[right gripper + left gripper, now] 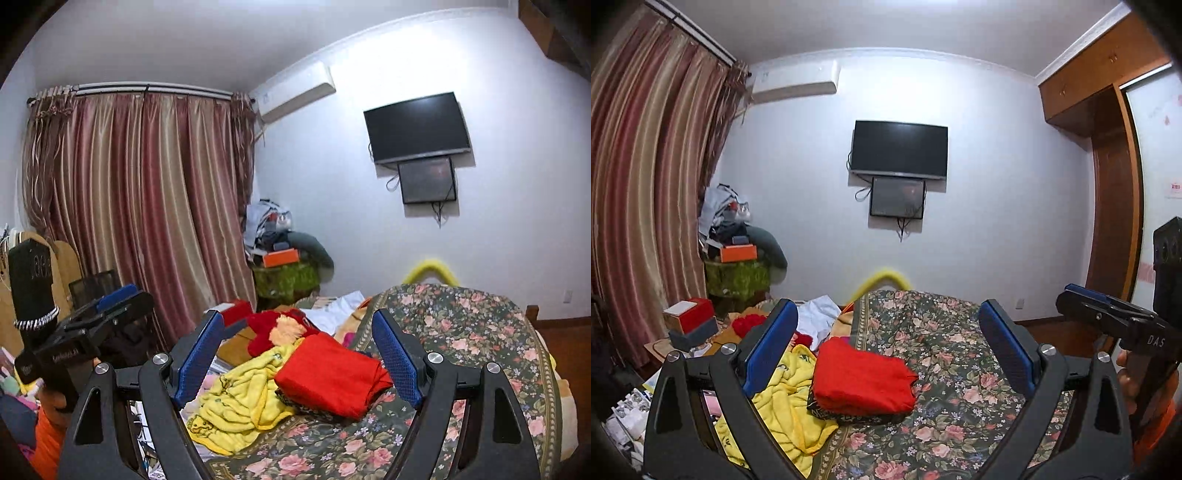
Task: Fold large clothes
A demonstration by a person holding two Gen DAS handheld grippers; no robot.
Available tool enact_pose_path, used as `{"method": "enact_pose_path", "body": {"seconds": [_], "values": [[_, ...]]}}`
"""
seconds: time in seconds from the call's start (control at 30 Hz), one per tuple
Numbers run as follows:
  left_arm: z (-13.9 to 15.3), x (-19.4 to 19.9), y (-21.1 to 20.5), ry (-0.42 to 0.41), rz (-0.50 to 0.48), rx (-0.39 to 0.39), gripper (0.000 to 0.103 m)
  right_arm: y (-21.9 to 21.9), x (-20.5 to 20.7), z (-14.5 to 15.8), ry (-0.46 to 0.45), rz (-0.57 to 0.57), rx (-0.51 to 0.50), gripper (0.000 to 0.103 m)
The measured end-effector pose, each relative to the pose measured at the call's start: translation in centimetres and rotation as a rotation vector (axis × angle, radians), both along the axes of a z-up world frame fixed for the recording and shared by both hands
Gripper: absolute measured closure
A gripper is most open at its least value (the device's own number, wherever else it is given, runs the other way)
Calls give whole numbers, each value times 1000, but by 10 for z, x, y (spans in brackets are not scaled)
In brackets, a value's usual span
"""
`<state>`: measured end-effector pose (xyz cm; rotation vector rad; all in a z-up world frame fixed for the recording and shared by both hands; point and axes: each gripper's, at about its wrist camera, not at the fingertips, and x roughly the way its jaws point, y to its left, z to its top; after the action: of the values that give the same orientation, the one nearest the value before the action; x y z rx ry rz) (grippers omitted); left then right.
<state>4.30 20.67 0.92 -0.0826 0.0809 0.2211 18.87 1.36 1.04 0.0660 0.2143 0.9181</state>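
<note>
A folded red garment (862,380) lies on the floral bedspread (960,369), on top of another dark patterned folded piece. My left gripper (888,343) is open and empty, held above and in front of it. The same red garment (330,378) shows in the right wrist view, with my right gripper (299,354) open and empty above it. A crumpled yellow cloth (786,398) lies just left of the red garment; it also shows in the right wrist view (243,398). The right gripper appears at the right edge of the left view (1108,314).
More loose clothes, red (273,325) and white (816,317), lie at the bed's far left. Boxes (690,321) stand beside the bed. A cluttered green stand (738,273) is in the corner by the curtains (646,184). A wardrobe (1108,184) is at right.
</note>
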Motion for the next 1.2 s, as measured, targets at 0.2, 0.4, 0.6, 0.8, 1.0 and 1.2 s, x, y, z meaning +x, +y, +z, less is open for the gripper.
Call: {"method": "enact_pose_path", "body": {"seconds": [0.2,0.4,0.6,0.8,1.0,1.2], "values": [[-7,-16,-18,-13,23,26,3,-5,-29,-11,-16,-47,-22,23],[-16,-19,-27,12,61,32,3,-4,-49,-17,-26,-81,-48,21],[-22,-18,-29,35,66,2,2,-8,-53,-18,-38,-131,-38,0],[-24,-16,-26,41,70,0,1,-9,-50,-17,-30,-147,-48,0],[-30,-13,-30,55,79,6,1,-7,-47,-18,-27,-150,-58,0],[-34,-8,-33,66,82,5,1,-7,-47,-19,-28,-144,-62,0]]}}
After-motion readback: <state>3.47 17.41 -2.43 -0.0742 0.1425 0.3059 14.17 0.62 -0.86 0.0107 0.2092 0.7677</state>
